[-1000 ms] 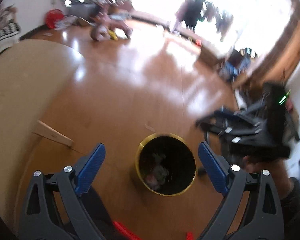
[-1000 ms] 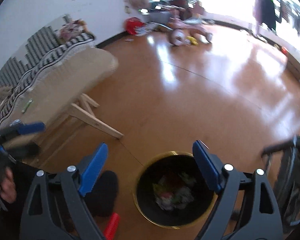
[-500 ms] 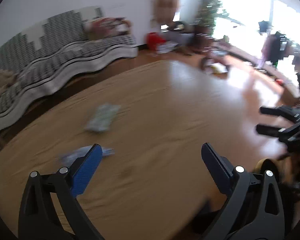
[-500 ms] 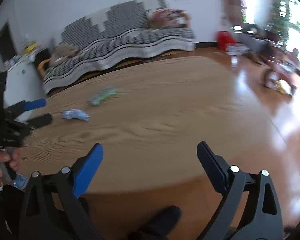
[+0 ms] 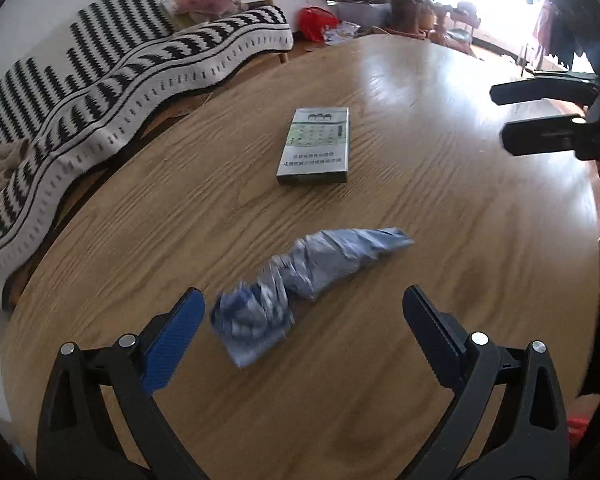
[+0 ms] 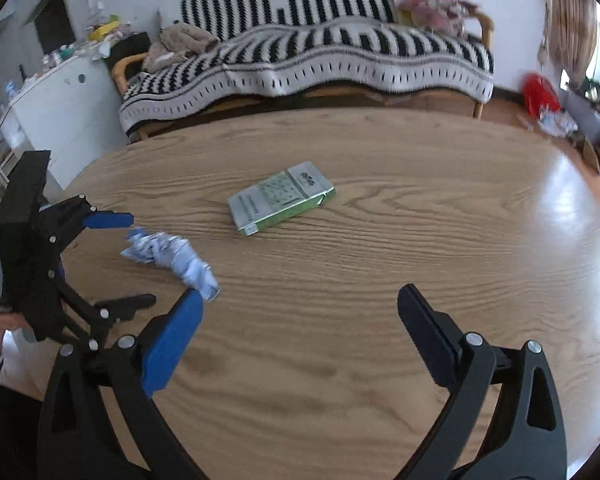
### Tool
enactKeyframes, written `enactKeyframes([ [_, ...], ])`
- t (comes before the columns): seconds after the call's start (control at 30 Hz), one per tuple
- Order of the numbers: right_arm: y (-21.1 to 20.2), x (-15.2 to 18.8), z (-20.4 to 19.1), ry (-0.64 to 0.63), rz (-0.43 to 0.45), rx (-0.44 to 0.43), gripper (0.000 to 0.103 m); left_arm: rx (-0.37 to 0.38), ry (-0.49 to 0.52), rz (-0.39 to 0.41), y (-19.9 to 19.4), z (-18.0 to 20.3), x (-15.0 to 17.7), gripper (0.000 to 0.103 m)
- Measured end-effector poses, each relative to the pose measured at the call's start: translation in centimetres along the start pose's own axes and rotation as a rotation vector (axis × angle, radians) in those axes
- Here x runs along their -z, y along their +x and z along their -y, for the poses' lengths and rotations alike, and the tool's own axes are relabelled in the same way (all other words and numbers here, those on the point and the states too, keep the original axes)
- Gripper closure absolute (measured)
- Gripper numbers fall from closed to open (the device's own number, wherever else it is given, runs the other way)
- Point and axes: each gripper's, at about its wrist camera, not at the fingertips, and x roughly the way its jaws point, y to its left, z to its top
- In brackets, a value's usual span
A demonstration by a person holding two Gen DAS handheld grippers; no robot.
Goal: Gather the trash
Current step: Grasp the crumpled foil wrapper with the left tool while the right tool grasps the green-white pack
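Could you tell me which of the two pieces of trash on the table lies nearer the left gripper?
The crumpled blue wrapper, just ahead of the open left gripper; the green box lies flat, farther up the table.

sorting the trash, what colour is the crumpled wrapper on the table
Light blue with white, darker blue print at one end; the crumpled wrapper shows best in the left wrist view.

Bare table [image 6: 380, 248] lies open on every side of the wrapper [image 5: 300, 276] and the box [image 5: 315, 151], which are well apart; no obstacle stands over either.
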Motion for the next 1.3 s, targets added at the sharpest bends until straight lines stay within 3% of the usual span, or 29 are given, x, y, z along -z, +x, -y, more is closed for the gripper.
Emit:
enactKeyframes([
  [0.27, 4.1, -1.1, 0.2, 0.033, -0.039, 0.004, 0.009, 0.026, 0.018, -0.012, 3.4, -0.5, -1.5, 0.008],
  [0.3, 4.3, -1.2, 0.2, 0.032, -0.04, 0.012, 0.009, 0.026, 0.004, -0.008, 3.5, -0.5, -1.6, 0.014],
  [0.37, 4.7, -1.7, 0.2, 0.051, -0.046, 0.024, 0.009, 0.079, -0.057, -0.004, 3.4, -0.9, -1.7, 0.037],
  [0.43, 5.2, -2.3, 0.2, 0.075, -0.054, 0.024, 0.009, 0.047, -0.096, 0.0, 3.1, -1.2, -1.6, 0.069],
  [0.47, 5.5, -2.6, 0.1, 0.087, -0.059, 0.028, 0.009, 0.051, -0.112, -0.001, 2.9, -1.4, -1.6, 0.076],
  [0.57, 6.5, -3.8, -0.8, 0.112, -0.083, 0.042, 0.008, 0.055, -0.219, -0.013, 2.4, -2.5, -0.6, 0.076],
  [0.73, 8.5, -5.8, -1.8, 0.248, -0.1, 0.032, 0.008, 0.029, -0.293, -0.036, 1.2, -3.5, 1.2, 0.077],
  [0.93, 11.9, -7.6, -3.0, 0.4, -0.139, 0.112, 0.008, 0.026, -0.341, -0.014, -1.5, -4.3, 2.6, 0.077],
  [1.13, 14.5, -8.9, -4.6, 0.347, -0.131, 0.24, 0.008, -0.002, -0.415, -0.009, -2.7, -6.2, 3.7, 0.077],
  [1.23, 14.7, -8.8, -5.2, 0.272, -0.111, 0.277, 0.027, -0.025, -0.452, -0.016, -2.8, -7.2, 4.3, 0.077],
  [1.3, 14.2, -8.6, -5.0, 0.249, -0.099, 0.258, 0.038, -0.035, -0.474, -0.022, -2.9, -7.7, 4.6, 0.077],
])
